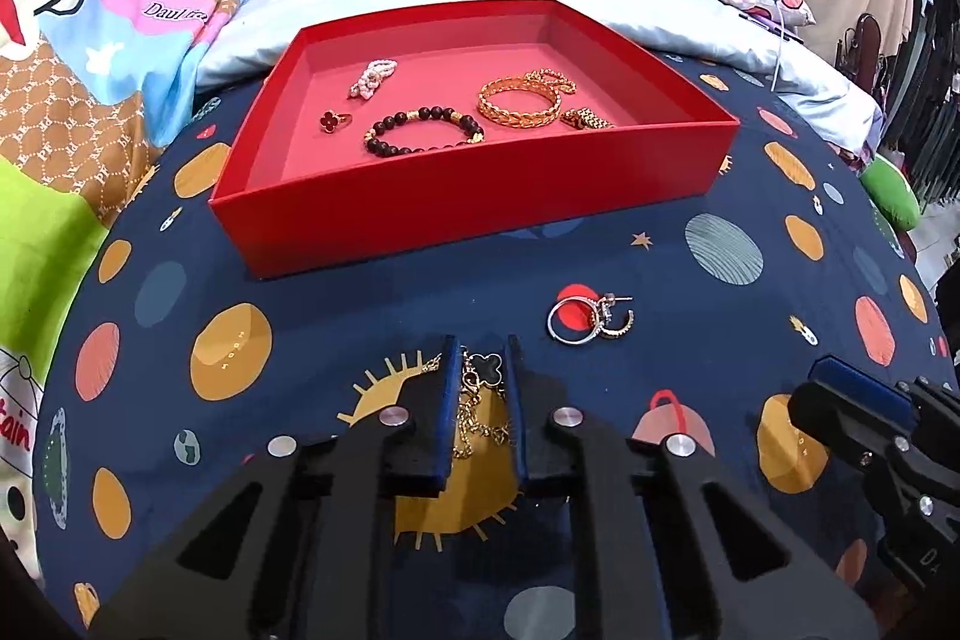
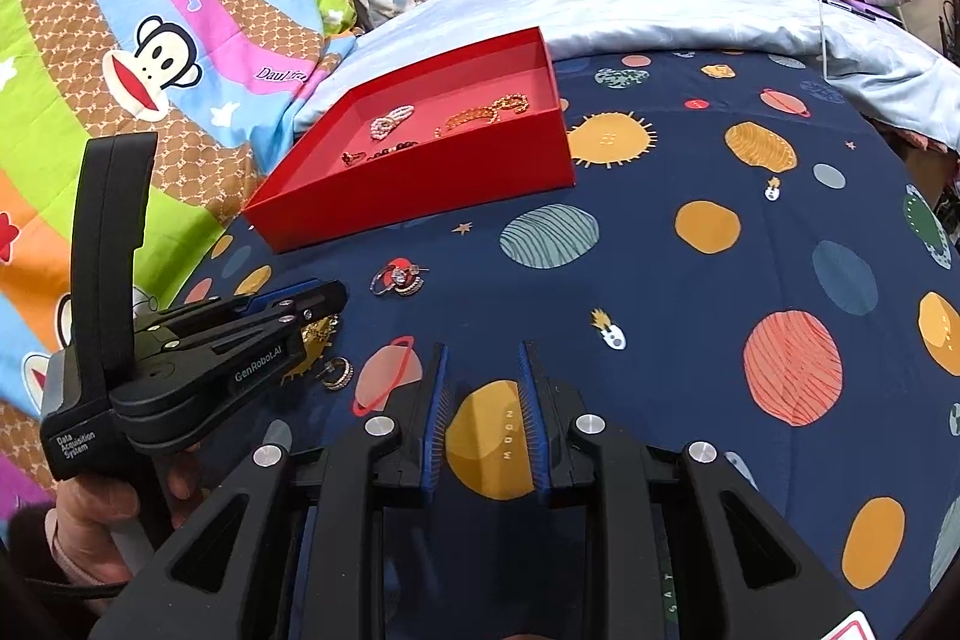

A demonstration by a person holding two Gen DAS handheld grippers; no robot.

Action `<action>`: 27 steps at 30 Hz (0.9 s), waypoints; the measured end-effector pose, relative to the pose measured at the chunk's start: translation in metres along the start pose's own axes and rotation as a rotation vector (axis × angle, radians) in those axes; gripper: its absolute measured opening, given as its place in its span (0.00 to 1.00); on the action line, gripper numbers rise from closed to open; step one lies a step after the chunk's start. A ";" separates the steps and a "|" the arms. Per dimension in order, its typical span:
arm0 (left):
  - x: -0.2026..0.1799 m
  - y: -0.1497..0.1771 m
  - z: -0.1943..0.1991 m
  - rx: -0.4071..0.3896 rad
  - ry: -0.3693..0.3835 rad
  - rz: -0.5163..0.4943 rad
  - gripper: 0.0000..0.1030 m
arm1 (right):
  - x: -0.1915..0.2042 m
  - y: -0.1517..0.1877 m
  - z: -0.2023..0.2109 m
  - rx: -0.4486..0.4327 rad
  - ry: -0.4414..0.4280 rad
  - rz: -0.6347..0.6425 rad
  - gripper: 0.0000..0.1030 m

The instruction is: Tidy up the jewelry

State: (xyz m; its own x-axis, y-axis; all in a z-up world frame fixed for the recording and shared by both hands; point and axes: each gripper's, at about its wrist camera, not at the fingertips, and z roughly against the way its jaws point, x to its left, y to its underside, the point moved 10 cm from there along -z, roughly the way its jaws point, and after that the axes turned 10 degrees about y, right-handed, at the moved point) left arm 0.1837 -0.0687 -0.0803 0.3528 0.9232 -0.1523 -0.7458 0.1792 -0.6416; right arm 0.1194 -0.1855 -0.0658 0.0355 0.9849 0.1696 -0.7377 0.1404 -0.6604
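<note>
A shallow red box (image 1: 468, 196) sits open on a bed covered with a navy bedspread (image 1: 690, 400) printed with planets and suns. Inside the box lie several pieces of jewelry. Toward the back left is a small pink and white beaded piece (image 1: 373, 78). In front of it, near the left, rests a gold ring with a dark red clover (image 1: 333, 120). Just right of the ring is a dark beaded bracelet (image 1: 425, 131) with gold spacers. To the right, a wide gold braided bangle (image 1: 519, 106) overlaps a gold chain bracelet (image 1: 552, 80), and a small gold link piece (image 1: 585, 119) lies just beside them against the near wall.

Outside the box, on the bedspread, a silver ring (image 1: 570, 321) touches a cluster of small hoop earrings (image 1: 615, 319). In the right wrist view, another gold hoop earring (image 2: 337, 373) lies near the left gripper.

The left gripper (image 1: 482, 382) is low over the bedspread, its fingers narrowly parted on either side of a gold chain necklace with a black clover pendant (image 1: 487, 369); whether they touch it cannot be told. The right gripper (image 2: 483, 382) hovers over an orange planet print, its fingers moderately apart and holding nothing. A hand (image 2: 90, 514) grips the left gripper's handle.
</note>
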 end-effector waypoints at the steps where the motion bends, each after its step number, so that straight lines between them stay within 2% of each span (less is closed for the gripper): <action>1: 0.001 0.000 0.002 -0.004 -0.004 -0.005 0.04 | 0.002 -0.001 0.000 0.001 -0.004 0.005 0.22; 9: 0.030 0.008 0.027 -0.034 -0.013 0.062 0.04 | 0.030 -0.017 -0.011 -0.003 -0.041 0.058 0.22; 13: 0.040 0.011 0.034 -0.040 0.002 0.096 0.04 | 0.039 -0.021 -0.016 -0.004 -0.056 0.046 0.22; 27: 0.030 0.015 0.027 -0.017 0.055 0.117 0.05 | 0.046 -0.021 -0.024 0.022 -0.075 0.057 0.22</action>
State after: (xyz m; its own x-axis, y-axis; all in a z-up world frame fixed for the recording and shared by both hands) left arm 0.1678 -0.0291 -0.0741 0.2953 0.9172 -0.2674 -0.7738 0.0654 -0.6300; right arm 0.1521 -0.1406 -0.0616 -0.0563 0.9807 0.1870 -0.7518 0.0816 -0.6544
